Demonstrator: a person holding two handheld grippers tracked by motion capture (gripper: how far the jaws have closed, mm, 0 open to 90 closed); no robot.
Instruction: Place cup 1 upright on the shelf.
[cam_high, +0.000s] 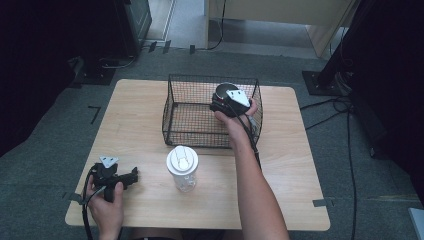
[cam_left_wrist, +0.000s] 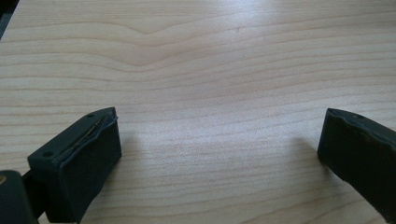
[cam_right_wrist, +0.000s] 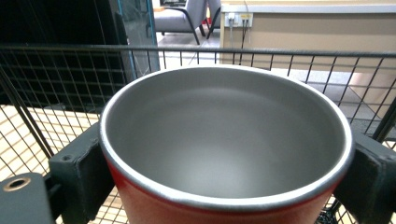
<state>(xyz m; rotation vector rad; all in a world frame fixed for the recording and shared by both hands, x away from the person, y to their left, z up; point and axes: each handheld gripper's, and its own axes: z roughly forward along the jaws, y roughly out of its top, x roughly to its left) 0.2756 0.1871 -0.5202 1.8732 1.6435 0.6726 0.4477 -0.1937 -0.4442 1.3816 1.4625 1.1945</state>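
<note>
A red cup (cam_right_wrist: 224, 140) with a bare metal inside stands upright between the jaws of my right gripper (cam_right_wrist: 224, 179), which is shut on its sides. In the high view my right gripper (cam_high: 227, 100) holds the cup (cam_high: 223, 90) inside the black wire basket (cam_high: 175, 107), near its right back corner. My left gripper (cam_high: 131, 177) rests low over the table's near left part. Its jaws stand wide open over bare wood (cam_left_wrist: 219, 93), with nothing between them (cam_left_wrist: 219, 149).
A clear plastic bottle with a white lid (cam_high: 182, 167) stands upright in front of the basket, between my two arms. The wooden table (cam_high: 295, 175) has rounded corners. Cables (cam_high: 345, 135) and dark stands lie on the grey floor around it.
</note>
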